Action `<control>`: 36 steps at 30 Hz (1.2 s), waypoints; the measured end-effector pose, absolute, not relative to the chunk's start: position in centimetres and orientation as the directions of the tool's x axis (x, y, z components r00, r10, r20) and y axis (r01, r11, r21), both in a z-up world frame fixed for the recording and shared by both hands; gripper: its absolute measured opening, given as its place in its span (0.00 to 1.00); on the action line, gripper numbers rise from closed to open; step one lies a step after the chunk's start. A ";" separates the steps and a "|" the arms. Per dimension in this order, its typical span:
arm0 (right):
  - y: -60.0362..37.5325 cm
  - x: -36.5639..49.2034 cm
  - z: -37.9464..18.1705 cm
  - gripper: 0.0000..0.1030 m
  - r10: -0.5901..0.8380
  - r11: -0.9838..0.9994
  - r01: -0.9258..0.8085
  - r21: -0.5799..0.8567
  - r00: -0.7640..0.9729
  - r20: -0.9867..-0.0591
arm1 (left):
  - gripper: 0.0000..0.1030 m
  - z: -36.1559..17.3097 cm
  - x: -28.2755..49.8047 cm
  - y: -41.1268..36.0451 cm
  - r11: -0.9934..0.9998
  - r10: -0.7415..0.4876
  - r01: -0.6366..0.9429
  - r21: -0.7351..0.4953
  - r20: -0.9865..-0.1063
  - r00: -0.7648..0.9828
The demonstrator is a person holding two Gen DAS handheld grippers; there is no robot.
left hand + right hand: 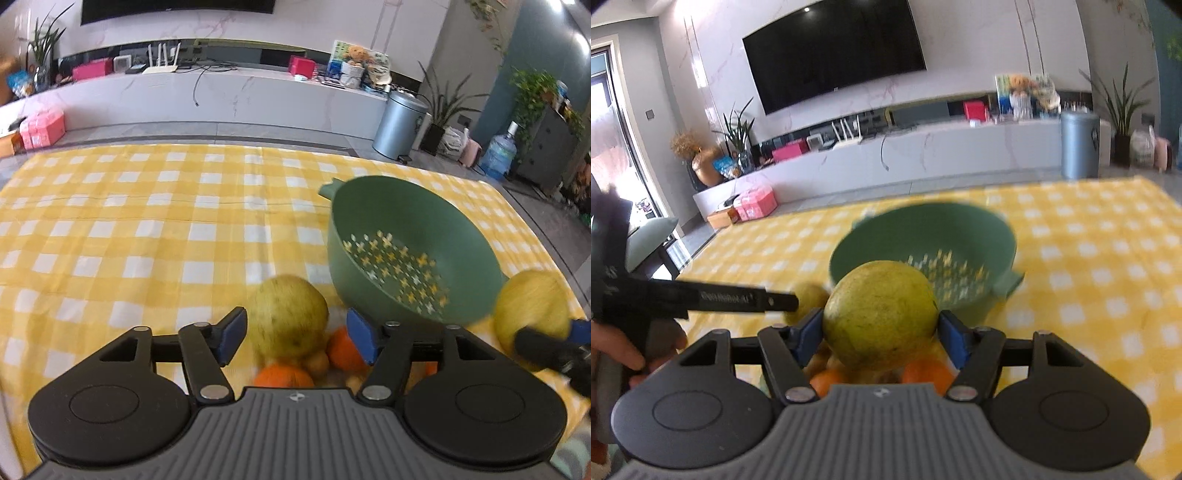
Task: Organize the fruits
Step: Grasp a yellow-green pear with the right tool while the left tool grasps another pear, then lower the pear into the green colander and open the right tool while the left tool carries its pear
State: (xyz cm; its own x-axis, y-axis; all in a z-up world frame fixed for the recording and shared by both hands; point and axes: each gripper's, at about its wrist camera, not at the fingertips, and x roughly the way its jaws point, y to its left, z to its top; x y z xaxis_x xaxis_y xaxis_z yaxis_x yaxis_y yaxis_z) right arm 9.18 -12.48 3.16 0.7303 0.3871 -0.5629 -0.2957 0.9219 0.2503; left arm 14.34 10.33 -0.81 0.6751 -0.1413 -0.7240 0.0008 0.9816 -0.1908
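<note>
Yellow-green fruit (pixel 881 314) pinched in right tongs (pixel 881 332), left tongs (pixel 295 338) spread, oranges (pixel 282 376) half hidden beneath.

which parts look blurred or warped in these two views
Left wrist: green colander fairly sharp, yellow-green fruit ahead of the jaws smeared, tablecloth lines bowed by fisheye. Right wrist: colander and cloth motion-blurred, held fruit clearer, glare on the TV.

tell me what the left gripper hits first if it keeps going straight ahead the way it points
Most likely the yellow-green fruit just ahead of the open left gripper, sitting slightly left of centre between the blue pads. The green colander lies beyond and to the right. Depth is hard to judge here.
</note>
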 end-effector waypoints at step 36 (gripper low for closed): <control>-6.6 27.1 -3.0 0.63 0.099 0.856 -0.496 -0.147 0.436 -0.894 | 0.73 -4.0 17.3 11.4 0.962 -0.216 0.013 -0.274 -0.726 0.653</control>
State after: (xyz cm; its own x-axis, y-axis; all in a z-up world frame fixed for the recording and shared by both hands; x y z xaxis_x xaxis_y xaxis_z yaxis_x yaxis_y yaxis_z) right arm 27.08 -6.57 -2.98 0.4364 0.0994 -0.8942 -0.4960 0.8558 -0.1470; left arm 17.26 11.43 -4.01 0.6532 -0.2156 -0.7259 0.0128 0.9616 -0.2741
